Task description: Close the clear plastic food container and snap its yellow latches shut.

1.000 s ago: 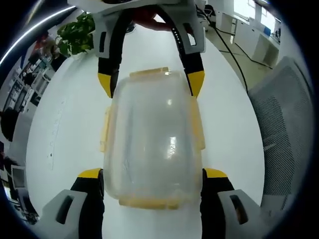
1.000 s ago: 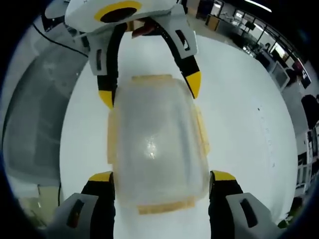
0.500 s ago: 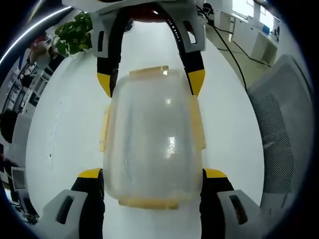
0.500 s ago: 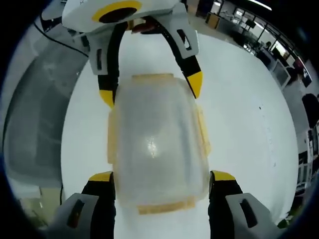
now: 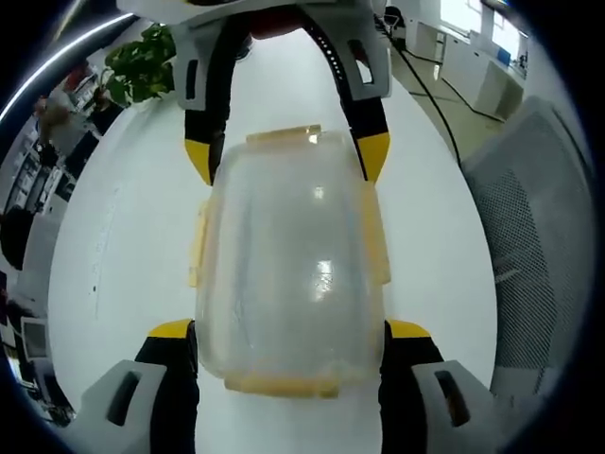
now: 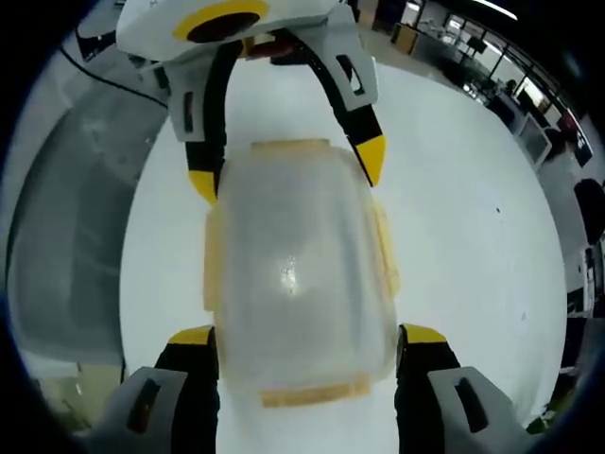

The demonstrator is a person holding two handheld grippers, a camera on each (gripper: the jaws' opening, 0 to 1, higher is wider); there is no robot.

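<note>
White bench [image 5: 123,236]: it carries the clear plastic food container [image 5: 288,274], which sits well in from every edge I can see, lid on. A grey mesh chair [image 5: 544,246] stands off one bench edge.

Left tool [image 5: 288,345]: my near jaws stand apart, one on each side of the container's near end; whether they touch its walls I cannot tell.

Right tool [image 6: 307,350]: jaws likewise apart, straddling the opposite end.

Yellow latches [image 5: 284,138]: the side ones appear to lie flat against the walls, though glare makes this uncertain.

Step in hand, as I judge it: pressing the latches home. I should squeeze evenly from both ends and keep the container flat on the bench.
</note>
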